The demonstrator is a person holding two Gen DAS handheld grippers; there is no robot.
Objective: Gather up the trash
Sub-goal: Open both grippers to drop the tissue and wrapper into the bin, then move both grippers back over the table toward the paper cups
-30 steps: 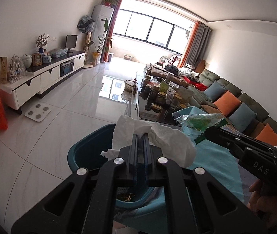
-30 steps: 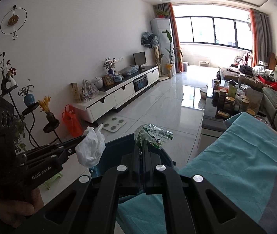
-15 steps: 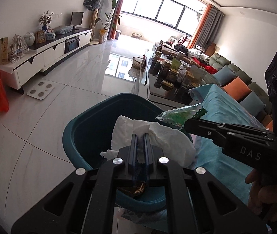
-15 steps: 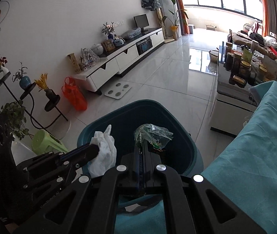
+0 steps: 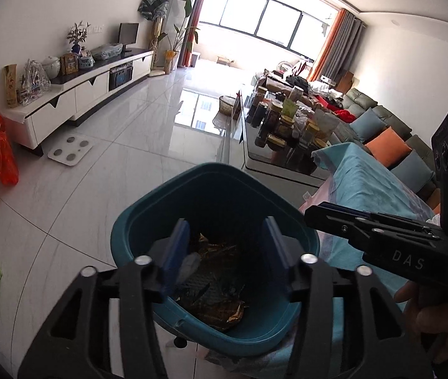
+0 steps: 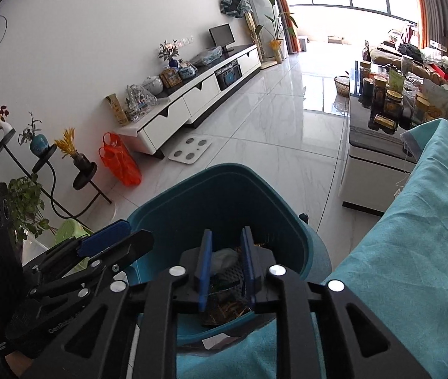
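A teal trash bin (image 5: 148,227) stands on the floor against the table with the teal cloth (image 5: 369,195); it also shows in the right wrist view (image 6: 255,189). Dark wrappers (image 5: 217,287) and a white tissue (image 5: 190,263) lie inside it; the tissue shows in the right wrist view (image 6: 224,260) too. My left gripper (image 5: 225,254) is open and empty above the bin's mouth. My right gripper (image 6: 225,263) is open and empty over the bin. Each gripper appears in the other's view, the right one (image 5: 318,213) at the bin's right rim, the left one (image 6: 110,241) at its left.
A glass coffee table (image 5: 274,158) crowded with jars stands beyond the bin. A white TV cabinet (image 5: 75,94) runs along the left wall, with an orange bag (image 5: 1,158) and a bathroom scale (image 5: 69,151) on the floor. A sofa with cushions (image 5: 388,145) is at right.
Both grippers opened over the bin. The white tissue dropped from the left gripper and the green wrapper from the right gripper; both grippers now point further down into the bin.
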